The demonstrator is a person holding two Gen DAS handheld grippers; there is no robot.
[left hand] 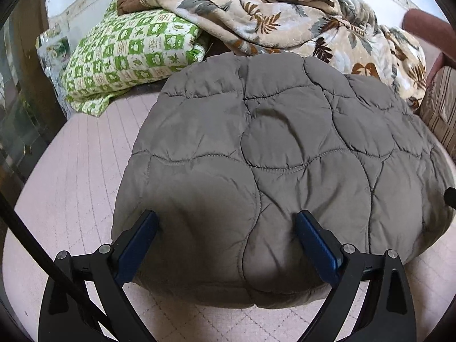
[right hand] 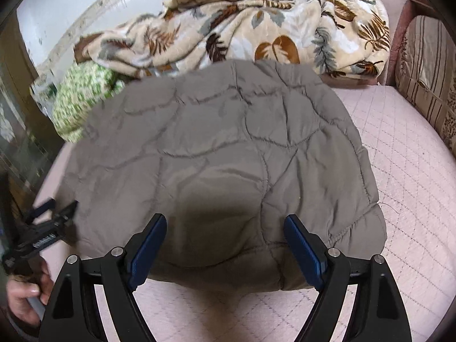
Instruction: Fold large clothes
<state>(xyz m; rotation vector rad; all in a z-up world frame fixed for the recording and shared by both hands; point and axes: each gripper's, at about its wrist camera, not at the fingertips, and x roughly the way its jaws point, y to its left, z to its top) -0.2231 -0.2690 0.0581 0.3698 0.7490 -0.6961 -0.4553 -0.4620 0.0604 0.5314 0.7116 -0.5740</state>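
Grey-brown quilted fabric is filling both views: the padded jacket point(left hand: 270, 156) is lying folded into a thick bundle on the pink quilted mattress point(left hand: 71, 185), at the centre of each picture. Both tongs are standing wide apart, gripping nothing. The left gripper point(left hand: 226, 219) is straddling the bundle's near edge, its blue pads point(left hand: 136, 245) seeming to press into the padding, and the right gripper point(right hand: 225, 223) is doing likewise. The fold looks nearly finished, so this is probably a pressing or squaring step; next, the tongs would need to close on an edge or pat the bundle flat. Only the left view is showing the green checked pillow point(left hand: 128, 54) sharply at ten o'clock. Only the right view is showing the striped cushion point(right hand: 427, 65) fully at two o'clock, bare mattress at three o'clock, and the person's hand point(right hand: 25, 293) holding the other gripper at eight o'clock. A leaf-patterned blanket point(right hand: 242, 31) is heaped at twelve o'clock.
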